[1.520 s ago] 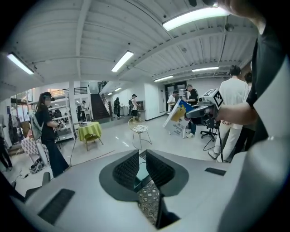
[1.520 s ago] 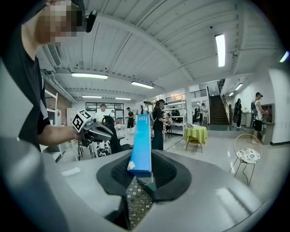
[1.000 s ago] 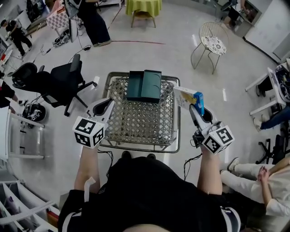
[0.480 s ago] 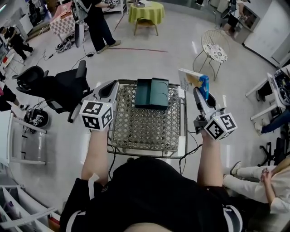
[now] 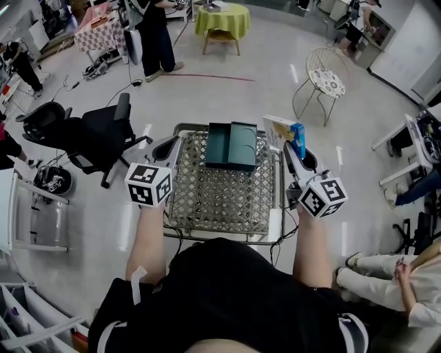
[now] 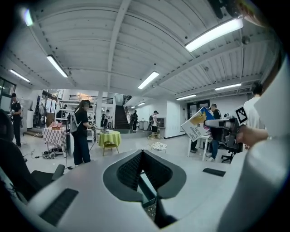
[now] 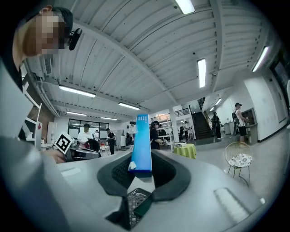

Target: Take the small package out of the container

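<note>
There are two grippers, one small package, one container and one table. The small package (image 5: pixel 282 131) is a thin, flat cardboard box with a pale face carrying yellow print and a blue narrow edge. Seen from the right gripper view it stands upright, edge-on (image 7: pixel 142 145). The right gripper (image 5: pixel 290 146) is clamped on its lower end, pads pressing both broad faces. It is held up in the air over the far right corner of the table, just right of the container and clear of it.

The container (image 5: pixel 231 145) is a dark green rectangular box, lying open with two shallow sections side by side. It sits at the far edge of the table (image 5: pixel 220 196), whose top is a woven metal lattice in a rounded frame.

The left gripper (image 5: pixel 172 143) has its jaws together with nothing between them, held over the table's far left corner.

Beyond stand one black office chair (image 5: pixel 103 131) on the left, one round wire chair (image 5: pixel 320 69) far right, and one small round table with a yellow-green cloth (image 5: pixel 220 17).
</note>
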A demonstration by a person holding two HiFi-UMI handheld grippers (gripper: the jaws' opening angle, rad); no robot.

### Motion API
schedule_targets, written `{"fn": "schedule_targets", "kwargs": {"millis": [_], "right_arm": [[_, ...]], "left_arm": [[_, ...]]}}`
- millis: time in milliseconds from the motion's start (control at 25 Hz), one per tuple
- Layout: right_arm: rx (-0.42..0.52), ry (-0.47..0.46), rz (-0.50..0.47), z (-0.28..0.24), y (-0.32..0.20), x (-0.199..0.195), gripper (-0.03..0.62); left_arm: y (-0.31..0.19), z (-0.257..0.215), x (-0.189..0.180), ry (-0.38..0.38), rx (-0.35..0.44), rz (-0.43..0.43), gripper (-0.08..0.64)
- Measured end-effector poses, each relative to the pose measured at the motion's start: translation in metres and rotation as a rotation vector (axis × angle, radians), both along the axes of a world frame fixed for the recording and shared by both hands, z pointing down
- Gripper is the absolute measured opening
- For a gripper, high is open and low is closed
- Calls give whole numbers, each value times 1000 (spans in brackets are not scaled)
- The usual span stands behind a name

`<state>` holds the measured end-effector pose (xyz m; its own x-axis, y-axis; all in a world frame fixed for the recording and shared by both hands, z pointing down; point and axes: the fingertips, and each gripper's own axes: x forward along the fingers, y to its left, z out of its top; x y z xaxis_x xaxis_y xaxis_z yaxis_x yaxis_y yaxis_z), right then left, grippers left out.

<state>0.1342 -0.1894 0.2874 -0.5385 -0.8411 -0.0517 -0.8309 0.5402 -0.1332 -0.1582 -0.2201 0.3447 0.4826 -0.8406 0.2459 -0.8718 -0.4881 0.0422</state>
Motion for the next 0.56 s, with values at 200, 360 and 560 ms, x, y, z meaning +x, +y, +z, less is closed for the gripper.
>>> {"fn": "schedule_targets", "kwargs": {"millis": [200, 360, 560], "right_arm": [[-34, -51, -4, 13, -2, -3, 81], [-9, -39, -19, 6, 3, -13, 81], [-12, -47, -10, 6, 21, -11, 81]], "left_arm": [[5, 4, -1, 8, 1, -11, 6], [10, -5, -1, 4, 25, -4, 6], [19, -9, -8, -2, 27, -9, 6]]}}
